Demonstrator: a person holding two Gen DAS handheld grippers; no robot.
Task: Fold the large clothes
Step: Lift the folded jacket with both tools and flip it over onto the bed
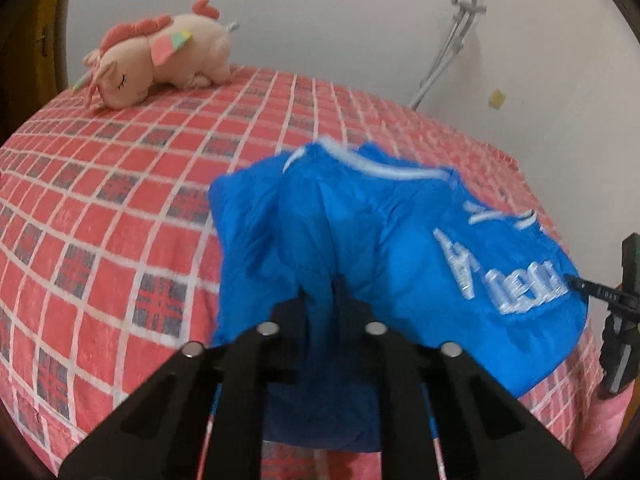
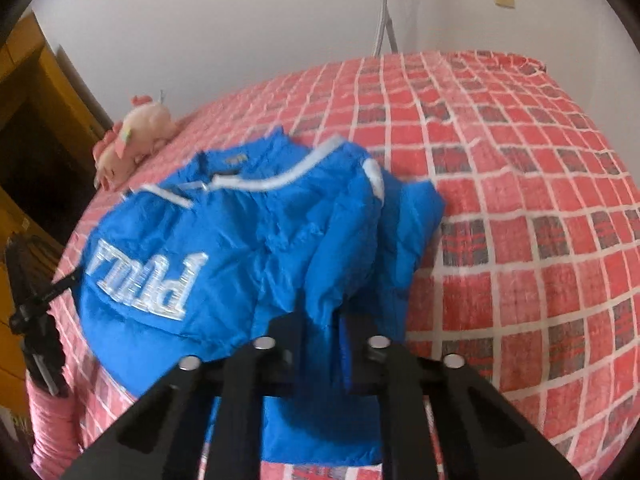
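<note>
Fold under way | left gripper (image 1: 320,292), right gripper (image 2: 320,316) each clamped on crumpled blue nylon jacket (image 1: 380,240), centre frame | light, slippery; best pinched at hems.

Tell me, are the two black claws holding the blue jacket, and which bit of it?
Yes. Both grip the blue jacket: the left gripper and the right gripper each pinch a fold of fabric at its near edge, lifting it off the bed.
</note>
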